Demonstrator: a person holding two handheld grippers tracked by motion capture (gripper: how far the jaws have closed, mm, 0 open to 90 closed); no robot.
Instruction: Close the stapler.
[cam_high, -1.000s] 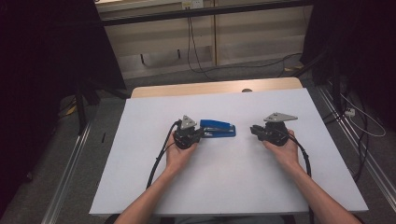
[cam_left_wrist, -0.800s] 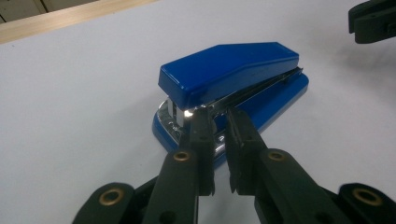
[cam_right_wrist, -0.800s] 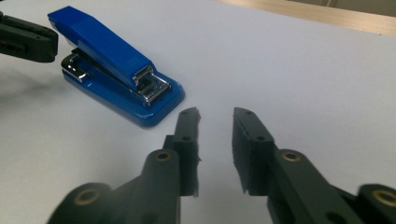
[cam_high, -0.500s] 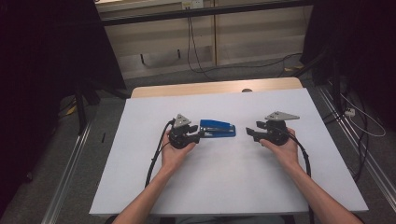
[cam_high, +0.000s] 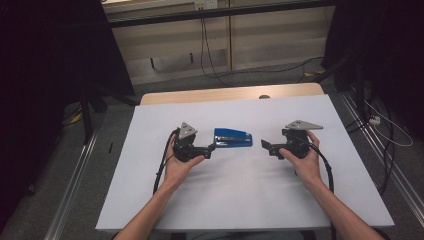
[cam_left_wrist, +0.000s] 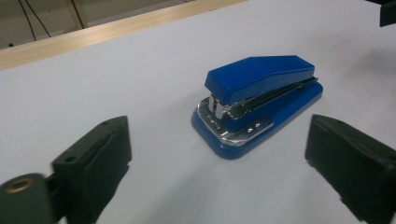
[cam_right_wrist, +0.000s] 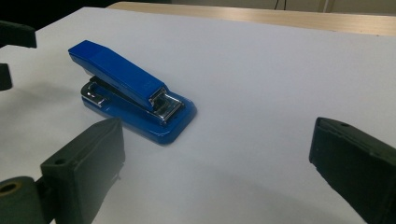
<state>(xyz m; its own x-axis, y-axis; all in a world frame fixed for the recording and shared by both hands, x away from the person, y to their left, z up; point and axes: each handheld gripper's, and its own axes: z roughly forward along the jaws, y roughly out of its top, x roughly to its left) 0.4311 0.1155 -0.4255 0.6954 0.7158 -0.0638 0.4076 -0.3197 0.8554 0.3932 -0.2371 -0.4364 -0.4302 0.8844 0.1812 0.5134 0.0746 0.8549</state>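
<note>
I see a blue stapler (cam_high: 233, 137) on the white table (cam_high: 240, 200), wooden edge (cam_high: 230, 93) behind, dark room. Left gripper (cam_high: 212, 148) and right gripper (cam_high: 263, 145) have just been opening; both gape wide, holding nothing.

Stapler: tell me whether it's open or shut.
Shut. The stapler lies flat on the table, its top arm down along the base, untouched.

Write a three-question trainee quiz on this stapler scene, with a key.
1. True or false: the blue stapler lies flat on the white table.
2. Which gripper is nearer the stapler in the high view: A) left gripper B) right gripper?
3. How do the jaws of both grippers stand, and is anything between them?

Key:
1. True.
2. A; its tips almost reach the stapler's end, while the right gripper stays clearly apart.
3. Both have just been opening and stand wide apart, holding nothing; the stapler lies ahead of each.
</note>
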